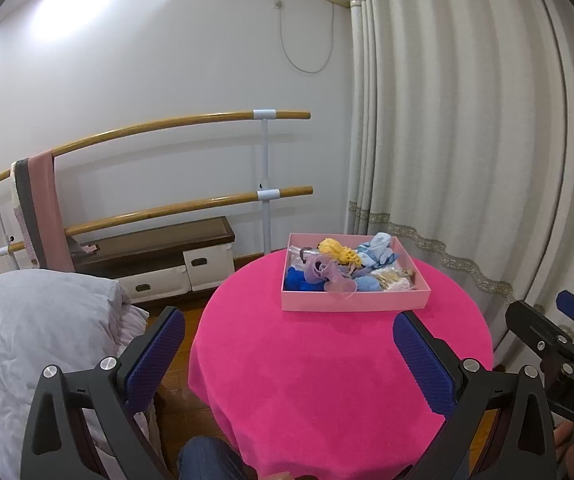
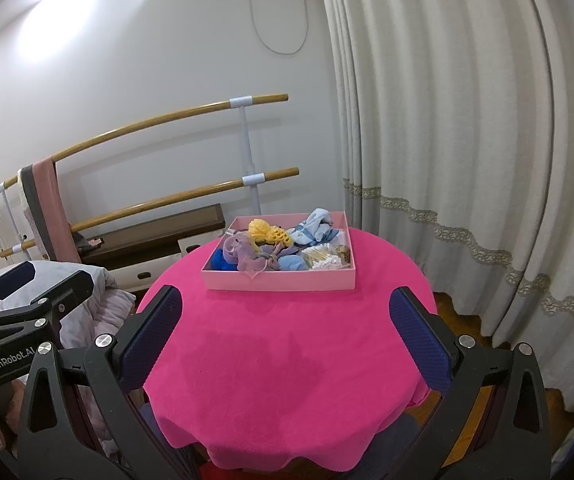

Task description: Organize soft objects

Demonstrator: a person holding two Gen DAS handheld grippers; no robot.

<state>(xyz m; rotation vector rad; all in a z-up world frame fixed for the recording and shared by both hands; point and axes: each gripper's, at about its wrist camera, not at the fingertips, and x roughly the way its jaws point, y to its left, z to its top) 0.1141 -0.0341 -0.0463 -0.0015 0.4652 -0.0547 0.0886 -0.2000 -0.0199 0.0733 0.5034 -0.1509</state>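
Note:
A shallow pink box (image 1: 355, 300) (image 2: 279, 280) sits at the far side of a round table under a bright pink cloth (image 1: 327, 368) (image 2: 287, 360). Inside lie several soft items: a yellow knitted piece (image 1: 337, 250) (image 2: 267, 233), a light blue cloth (image 1: 379, 252) (image 2: 315, 228), a deep blue cloth (image 1: 301, 280) (image 2: 219, 260), a lilac sheer ribbon (image 1: 333, 276) (image 2: 249, 258) and white and cream pieces (image 1: 395, 280) (image 2: 325, 260). My left gripper (image 1: 289, 356) hangs open over the near edge of the table. My right gripper (image 2: 287, 334) is open too, short of the box, holding nothing.
A bed with a grey-white duvet (image 1: 35, 336) lies to the left. Wooden ballet bars (image 1: 175, 124) with a pink band (image 1: 47, 216) and a low dark bench (image 1: 159, 248) stand by the wall. Long curtains (image 1: 467, 140) hang at the right. A person's knee (image 1: 207, 460) shows below the table.

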